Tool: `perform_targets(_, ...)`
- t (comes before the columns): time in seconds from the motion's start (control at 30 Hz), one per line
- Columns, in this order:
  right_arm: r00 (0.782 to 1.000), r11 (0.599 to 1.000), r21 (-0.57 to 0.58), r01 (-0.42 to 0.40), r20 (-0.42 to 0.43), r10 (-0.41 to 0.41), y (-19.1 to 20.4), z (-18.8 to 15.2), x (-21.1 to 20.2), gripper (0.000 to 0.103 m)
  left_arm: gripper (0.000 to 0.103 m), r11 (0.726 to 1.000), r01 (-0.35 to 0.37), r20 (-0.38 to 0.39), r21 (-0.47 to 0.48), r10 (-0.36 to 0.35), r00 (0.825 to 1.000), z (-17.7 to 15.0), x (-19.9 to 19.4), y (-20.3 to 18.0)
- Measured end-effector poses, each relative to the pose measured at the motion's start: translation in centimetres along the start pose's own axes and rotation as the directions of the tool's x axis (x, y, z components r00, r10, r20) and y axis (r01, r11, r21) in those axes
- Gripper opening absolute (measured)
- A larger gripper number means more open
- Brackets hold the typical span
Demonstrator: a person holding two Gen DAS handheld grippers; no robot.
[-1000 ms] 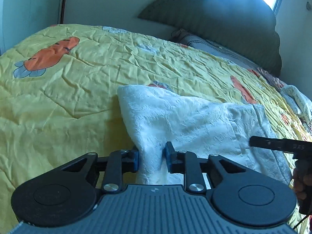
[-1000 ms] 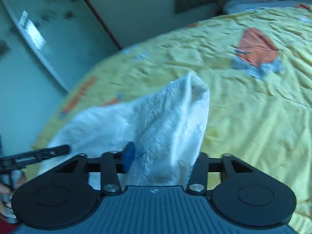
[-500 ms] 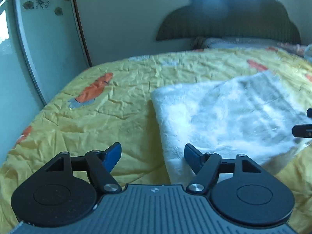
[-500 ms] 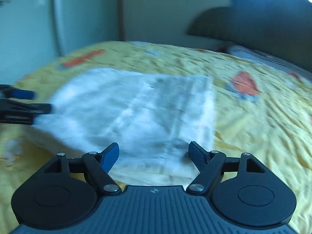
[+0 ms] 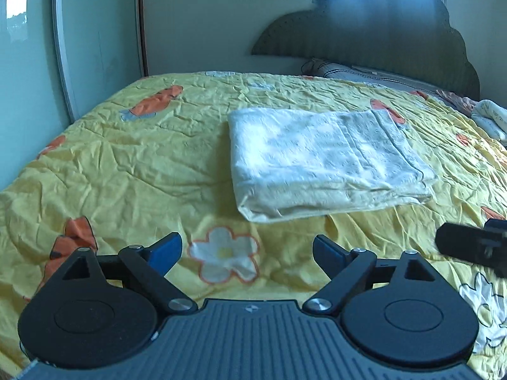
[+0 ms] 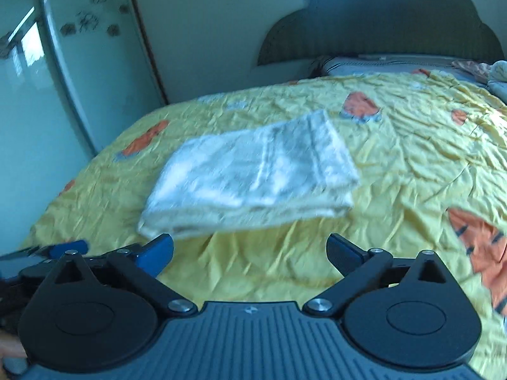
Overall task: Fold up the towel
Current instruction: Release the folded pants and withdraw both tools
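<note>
A white towel lies folded into a flat rectangle on the yellow bedspread, its thick folded edge toward me. My left gripper hovers short of that edge, jaws still opening, nothing between them. In the right wrist view the same towel looks blurred. My right gripper is also back from it, jaws opening wide and empty. The right gripper's tip pokes in at the left view's right edge. The left gripper's blue finger shows at the right view's left edge.
The bedspread has orange carrot and white flower prints. A dark scalloped headboard and a pillow lie at the far end. Crumpled cloth sits at the right edge. A glossy wardrobe door stands left of the bed.
Both grippers let go of the towel, opened wide and drew back from it. The towel dropped from a lifted bunch into a flat folded rectangle on the bed.
</note>
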State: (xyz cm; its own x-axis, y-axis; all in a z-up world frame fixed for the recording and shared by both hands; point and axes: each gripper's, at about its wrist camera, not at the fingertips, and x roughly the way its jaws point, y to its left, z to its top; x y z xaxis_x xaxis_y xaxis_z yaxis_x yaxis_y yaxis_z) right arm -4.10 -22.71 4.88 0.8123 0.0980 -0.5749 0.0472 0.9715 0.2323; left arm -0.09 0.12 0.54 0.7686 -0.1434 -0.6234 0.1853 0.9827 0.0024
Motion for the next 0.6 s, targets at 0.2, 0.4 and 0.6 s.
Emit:
perform_targets(0.2,0.991,0.977,-0.164,0.133,0.033,-0.129,1.7,-2.5,2.3,0.103,0.092,1.000,0.014,-0.014,-0.027,-0.015,1.000,-0.6,1.6,0.0)
perform_targets(0.4,0.996,0.997,-0.005,0.082,-0.037,-0.082,-1.4,-2.5,5.6,0.103,0.092,0.998,-0.006,-0.049,-0.063,0.003,0.999,-1.3,4.1,0.5)
perform_targets(0.6,0.992,0.995,0.007,0.098,-0.077,-0.097,-1.5,-4.2,6.2,0.103,0.092,0.998,-0.025,-0.053,-0.050,0.022,0.998,-2.0,4.3,0.4)
